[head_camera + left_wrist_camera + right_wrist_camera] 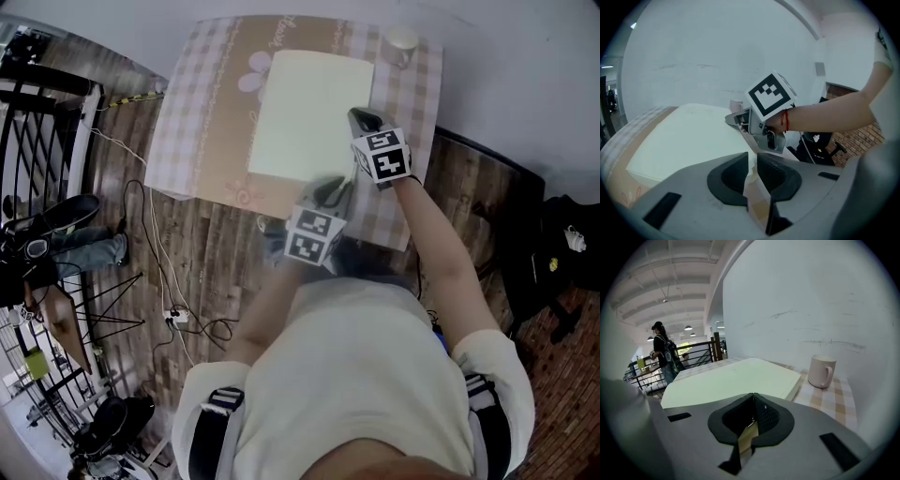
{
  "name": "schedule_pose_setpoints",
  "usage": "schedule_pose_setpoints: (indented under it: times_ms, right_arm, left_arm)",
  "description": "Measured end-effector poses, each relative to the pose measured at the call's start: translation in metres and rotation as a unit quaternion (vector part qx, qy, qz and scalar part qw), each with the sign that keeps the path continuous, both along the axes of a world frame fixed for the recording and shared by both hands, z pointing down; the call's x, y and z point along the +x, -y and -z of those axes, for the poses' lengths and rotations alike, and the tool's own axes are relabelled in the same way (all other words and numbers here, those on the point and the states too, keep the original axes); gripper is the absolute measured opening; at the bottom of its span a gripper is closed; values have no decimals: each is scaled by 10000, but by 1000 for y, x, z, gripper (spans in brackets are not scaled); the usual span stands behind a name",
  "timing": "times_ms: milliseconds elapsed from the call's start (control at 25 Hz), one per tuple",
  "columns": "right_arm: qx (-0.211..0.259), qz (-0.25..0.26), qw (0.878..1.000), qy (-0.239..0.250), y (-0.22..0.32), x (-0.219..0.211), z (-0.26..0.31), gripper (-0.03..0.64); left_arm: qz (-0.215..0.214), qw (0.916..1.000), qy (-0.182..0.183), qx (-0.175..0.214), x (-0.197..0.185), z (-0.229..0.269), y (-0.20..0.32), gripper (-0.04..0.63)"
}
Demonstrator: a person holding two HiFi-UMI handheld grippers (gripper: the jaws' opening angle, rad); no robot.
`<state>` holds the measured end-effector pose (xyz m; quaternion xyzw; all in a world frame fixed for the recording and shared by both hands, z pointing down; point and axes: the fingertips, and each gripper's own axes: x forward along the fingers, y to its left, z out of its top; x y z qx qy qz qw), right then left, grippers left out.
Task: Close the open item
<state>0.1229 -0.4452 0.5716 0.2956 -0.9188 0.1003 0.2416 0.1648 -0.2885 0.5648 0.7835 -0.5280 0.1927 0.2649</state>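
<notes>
We hold our left gripper [753, 161], jaws slightly apart and empty, at the near edge of the closed book [309, 112] lying flat on the table [187, 141], while our right gripper [753, 401], jaws together on nothing, sits at its right edge.

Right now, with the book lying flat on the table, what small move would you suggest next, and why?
Probably draw the left gripper back off the book: its pale cover already lies flat and closed on the checked tablecloth, and the left fingers stand slightly apart, apparently gripping nothing.
</notes>
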Motion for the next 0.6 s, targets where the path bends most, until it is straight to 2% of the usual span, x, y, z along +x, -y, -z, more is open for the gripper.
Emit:
schedule_pose_setpoints:
  times_ms: [120, 160, 240, 440, 600]
  right_arm:
    - [-42, -34, 10000, -65, 0, -1, -1, 0]
    - [-37, -28, 10000, -79, 0, -1, -1, 0]
    - [-39, -14, 9999, -123, 0, -1, -2, 0]
    - [-57, -117, 9998, -143, 2, 0, -3, 0]
    - [-387, -417, 9983, 95, 2, 3, -1, 0]
  left_arm:
    - [117, 9994, -290, -136, -1, -6, -1, 63]
    - [227, 9985, -445, -204, -2, -6, -1, 23]
    - [448, 9969, -589, -269, -6, -6, -2, 23]
    - [664, 9972, -338, -114, -19, 2, -9, 23]
    - [899, 9955, -301, 12, -33, 6, -19, 23]
